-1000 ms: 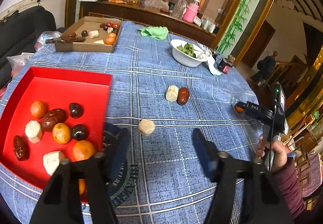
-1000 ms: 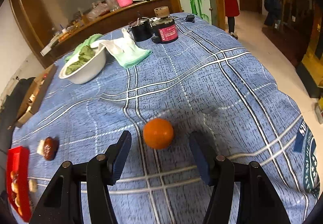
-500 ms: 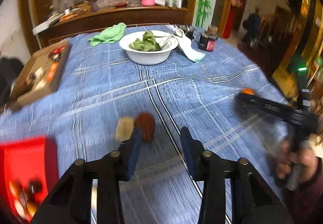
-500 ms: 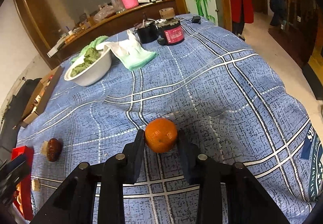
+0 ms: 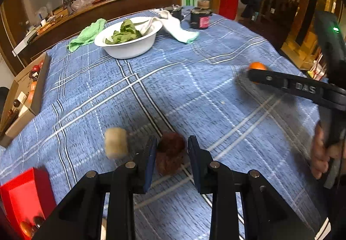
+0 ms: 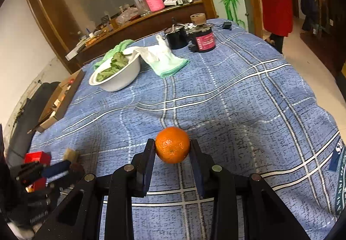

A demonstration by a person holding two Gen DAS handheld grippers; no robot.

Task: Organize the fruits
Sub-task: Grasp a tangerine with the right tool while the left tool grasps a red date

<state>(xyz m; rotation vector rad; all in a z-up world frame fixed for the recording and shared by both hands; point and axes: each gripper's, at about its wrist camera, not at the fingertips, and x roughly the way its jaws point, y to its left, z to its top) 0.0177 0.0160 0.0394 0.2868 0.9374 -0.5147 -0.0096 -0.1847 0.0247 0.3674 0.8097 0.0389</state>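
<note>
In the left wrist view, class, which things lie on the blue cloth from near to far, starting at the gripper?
Left gripper, jaws closing around the brown fruit → white bowl of greens → dark jar at the far edge.

Red tray (image 5: 26, 194) cut off at corner — brown fruit (image 5: 170, 151) motion-blurred
</note>
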